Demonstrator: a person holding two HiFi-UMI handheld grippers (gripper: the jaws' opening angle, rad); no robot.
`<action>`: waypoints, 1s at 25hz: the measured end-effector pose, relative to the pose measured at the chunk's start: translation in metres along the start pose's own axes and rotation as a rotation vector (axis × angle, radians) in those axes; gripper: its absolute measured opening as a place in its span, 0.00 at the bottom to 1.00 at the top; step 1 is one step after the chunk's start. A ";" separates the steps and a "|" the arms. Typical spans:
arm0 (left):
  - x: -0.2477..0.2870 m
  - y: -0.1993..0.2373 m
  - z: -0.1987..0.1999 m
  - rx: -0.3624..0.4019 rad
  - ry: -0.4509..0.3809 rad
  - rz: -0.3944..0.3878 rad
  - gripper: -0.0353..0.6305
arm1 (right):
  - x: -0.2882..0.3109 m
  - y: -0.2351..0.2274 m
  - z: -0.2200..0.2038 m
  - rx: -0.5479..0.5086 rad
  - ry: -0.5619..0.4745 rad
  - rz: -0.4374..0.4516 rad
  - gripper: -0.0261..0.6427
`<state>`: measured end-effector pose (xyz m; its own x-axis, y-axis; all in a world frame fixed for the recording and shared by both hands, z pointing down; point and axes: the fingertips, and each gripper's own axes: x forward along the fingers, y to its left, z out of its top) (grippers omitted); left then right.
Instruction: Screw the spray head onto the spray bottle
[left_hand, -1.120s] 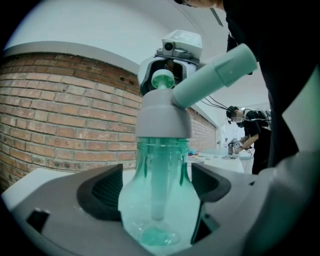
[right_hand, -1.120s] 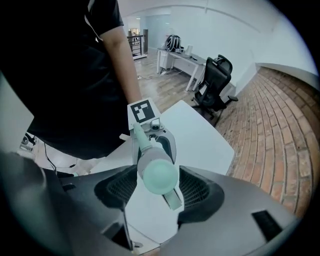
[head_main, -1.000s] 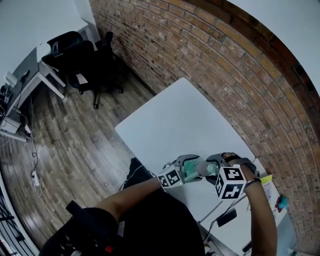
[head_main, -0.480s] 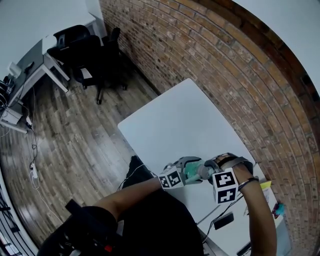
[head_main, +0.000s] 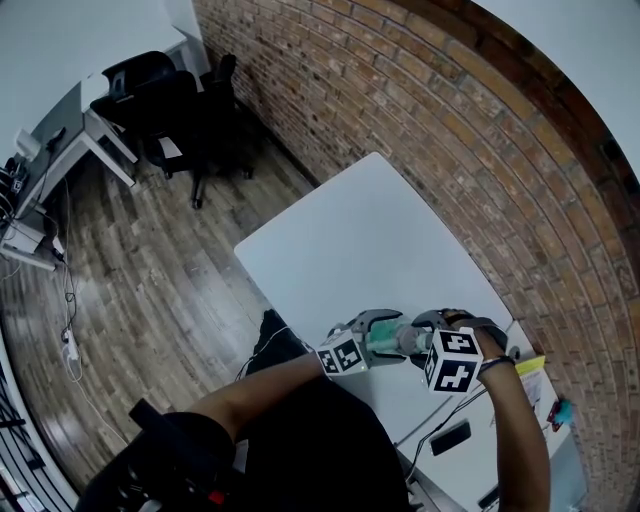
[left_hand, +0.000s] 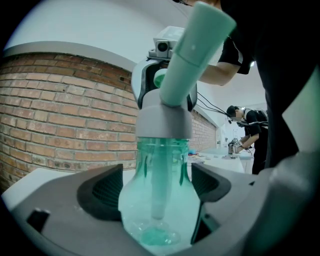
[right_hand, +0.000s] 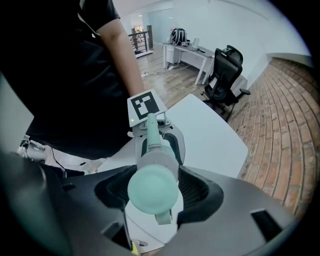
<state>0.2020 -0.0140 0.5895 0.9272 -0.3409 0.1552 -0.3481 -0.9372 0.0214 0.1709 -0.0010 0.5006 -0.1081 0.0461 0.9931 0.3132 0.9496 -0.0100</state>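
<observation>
Left gripper view: the fingers (left_hand: 102, 192) of the left gripper (left_hand: 157, 186) are clamped on the belly of the clear green spray bottle (left_hand: 159, 220), which stands upright at lower centre. On its neck sits the spray head (left_hand: 192, 55), with a grey collar (left_hand: 164, 120) below and a pale green top slanting toward the upper right. In the right gripper view, the right gripper (right_hand: 152, 189) looks down on it from above, its fingers (right_hand: 200, 191) closed against that collar at centre frame. Beyond lies the white bench (right_hand: 215, 132). A brick wall (right_hand: 287, 120) fills the right edge.
</observation>
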 end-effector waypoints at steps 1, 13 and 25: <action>0.000 0.000 0.003 0.007 -0.004 0.000 0.68 | 0.000 0.000 0.000 0.021 -0.006 -0.001 0.43; 0.000 0.001 0.010 0.024 -0.016 -0.002 0.68 | 0.000 -0.004 0.000 0.262 -0.080 -0.006 0.43; 0.001 0.002 0.001 0.007 -0.007 0.005 0.68 | 0.000 -0.008 -0.001 0.443 -0.149 -0.024 0.43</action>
<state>0.2021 -0.0158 0.5886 0.9263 -0.3465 0.1480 -0.3522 -0.9358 0.0140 0.1692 -0.0084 0.5006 -0.2551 0.0362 0.9662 -0.1205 0.9903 -0.0689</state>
